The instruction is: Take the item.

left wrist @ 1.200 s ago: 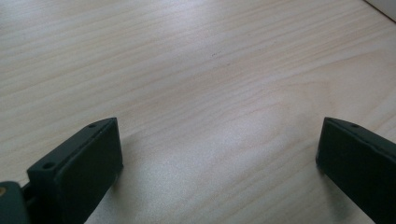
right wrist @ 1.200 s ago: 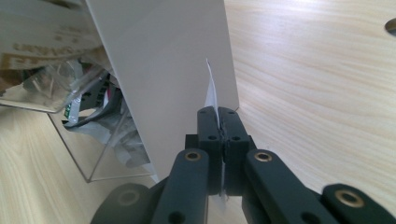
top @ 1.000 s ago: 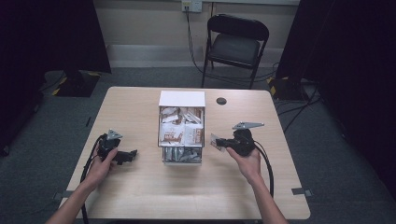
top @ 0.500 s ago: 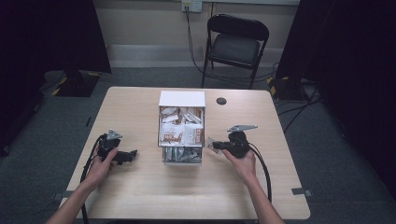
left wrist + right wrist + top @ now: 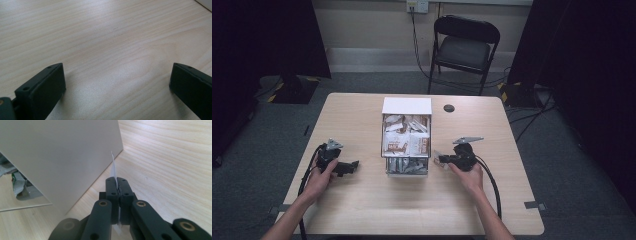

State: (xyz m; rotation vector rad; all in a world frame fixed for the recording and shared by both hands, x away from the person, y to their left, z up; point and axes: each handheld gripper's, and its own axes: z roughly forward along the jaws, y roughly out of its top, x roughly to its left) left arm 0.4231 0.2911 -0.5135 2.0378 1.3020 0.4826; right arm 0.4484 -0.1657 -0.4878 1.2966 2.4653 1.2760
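Packet (image 5: 114, 168), seemingly thin, edge-on, points toward box (image 5: 406, 145), pinched by right gripper (image 5: 117, 185); left gripper (image 5: 117, 82) fingers spread.

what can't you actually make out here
- Packets in the box, high view: print too small to read.
- White slip pinched by the right gripper, right gripper view: seen edge-on, face hidden.
- Box contents, right gripper view: its wall blocks them.
- Left gripper, left gripper view: body cut off.
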